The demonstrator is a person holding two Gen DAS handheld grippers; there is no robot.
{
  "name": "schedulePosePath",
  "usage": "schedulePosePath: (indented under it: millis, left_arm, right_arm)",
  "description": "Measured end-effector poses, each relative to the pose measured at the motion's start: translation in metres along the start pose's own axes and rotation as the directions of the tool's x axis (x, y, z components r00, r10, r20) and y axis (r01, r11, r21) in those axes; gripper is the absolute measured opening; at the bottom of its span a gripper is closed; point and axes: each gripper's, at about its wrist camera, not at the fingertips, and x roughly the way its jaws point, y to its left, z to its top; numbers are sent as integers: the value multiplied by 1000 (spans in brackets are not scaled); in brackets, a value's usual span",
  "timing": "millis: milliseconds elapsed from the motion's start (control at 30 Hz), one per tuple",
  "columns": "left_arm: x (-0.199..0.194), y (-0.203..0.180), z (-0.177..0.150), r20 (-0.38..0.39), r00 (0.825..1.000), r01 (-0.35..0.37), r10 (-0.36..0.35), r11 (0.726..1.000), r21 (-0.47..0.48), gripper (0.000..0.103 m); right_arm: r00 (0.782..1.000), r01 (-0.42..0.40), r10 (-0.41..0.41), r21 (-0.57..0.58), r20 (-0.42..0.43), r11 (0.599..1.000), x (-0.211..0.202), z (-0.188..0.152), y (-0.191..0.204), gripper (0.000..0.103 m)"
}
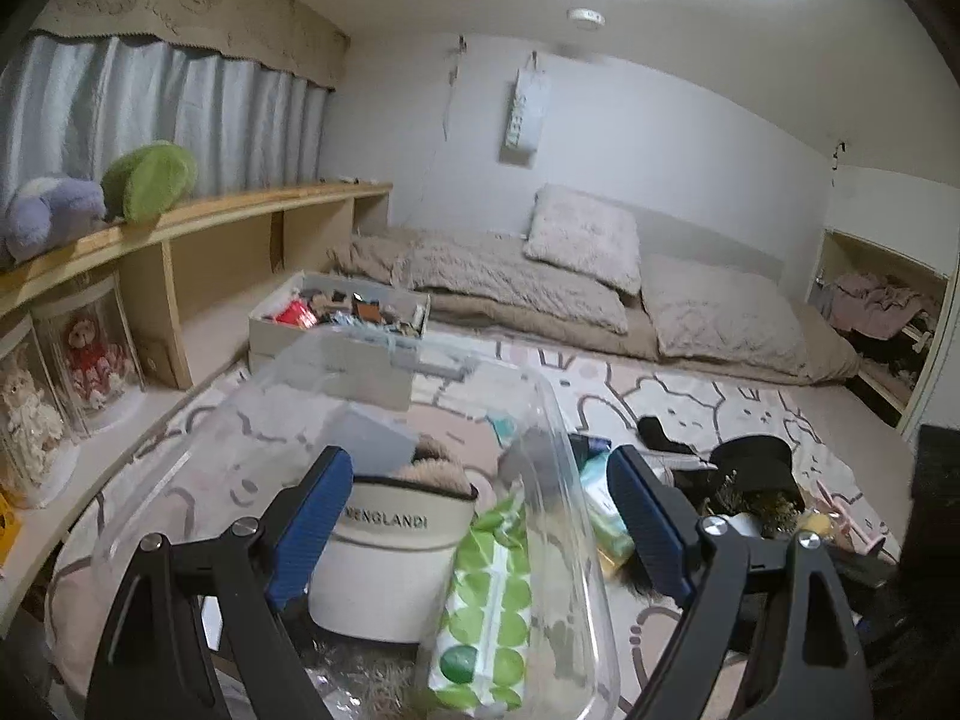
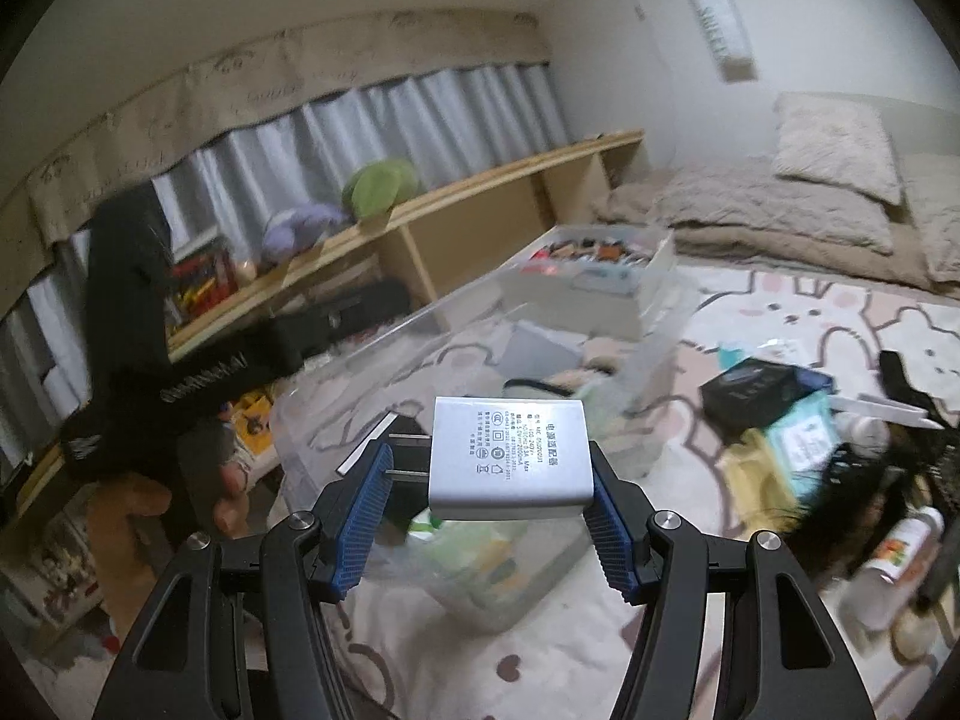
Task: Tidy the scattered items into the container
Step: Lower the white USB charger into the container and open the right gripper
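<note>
1. Gripping a flat silver-grey rectangular power adapter with printed black text point(image 2: 509, 457), the right tongs point(image 2: 487, 513) are pinching it between their blue ribbed pads point(image 2: 607, 525); the adapter's left edge is meeting the left pad only through its plug pins, so that contact is hard to judge.
2. Hanging above the near end of a clear plastic rectangular storage container point(image 2: 651, 360), the adapter is sitting over the cream rabbit-print floor rug point(image 2: 798, 312).
3. Standing wide apart with nothing between the pads, the left tongs point(image 1: 480, 531) are hovering over the same clear container point(image 1: 558, 420).
4. Lying inside the container in the left wrist view: a white visor cap with dark lettering on its band point(image 1: 396, 546), a green-and-white dotted tissue pack point(image 1: 489, 588), a grey flat box point(image 1: 372, 441) and a brown furry item point(image 1: 432, 471).
5. Waiting on the rug to the right of the container: a pale blue-green wipes packet point(image 2: 801, 438), a black box point(image 2: 753, 390), a black pot with dried flowers point(image 1: 756, 474), and a white bottle with an orange label point(image 2: 900, 546), all blurred in the right wrist view.
6. Sitting behind the container, a white open cardboard box full of small mixed things point(image 1: 336, 324) is resting near the beige bedding point(image 1: 540, 282).
7. Showing at the left of the right wrist view, a dark sleeve point(image 2: 138, 324) and a hand point(image 2: 231, 492).
</note>
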Motion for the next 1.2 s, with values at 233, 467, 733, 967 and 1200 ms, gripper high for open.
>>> schedulePosePath:
  millis: [233,467,733,967,1200]
  left_arm:
    - [-17,30,0,89,994,-57,63,996,-61,93]
    - [-25,72,-10,113,982,-135,151,982,-135,93]
    - [-21,101,-19,99,985,-119,143,969,-218,93]
    - [-17,102,-23,91,986,-115,137,969,-217,93]
    - [-14,97,-25,75,987,-124,141,973,-192,93]
  right_arm:
    - [993,-19,7,-100,-118,995,54,4,27,63]
    - [965,-48,4,-163,-260,985,103,9,50,63]
    - [952,-39,-13,-164,-306,986,125,14,52,67]
    - [955,-26,-18,-145,-296,989,118,15,48,69]
    - [957,-27,-15,-141,-290,990,112,13,47,69]
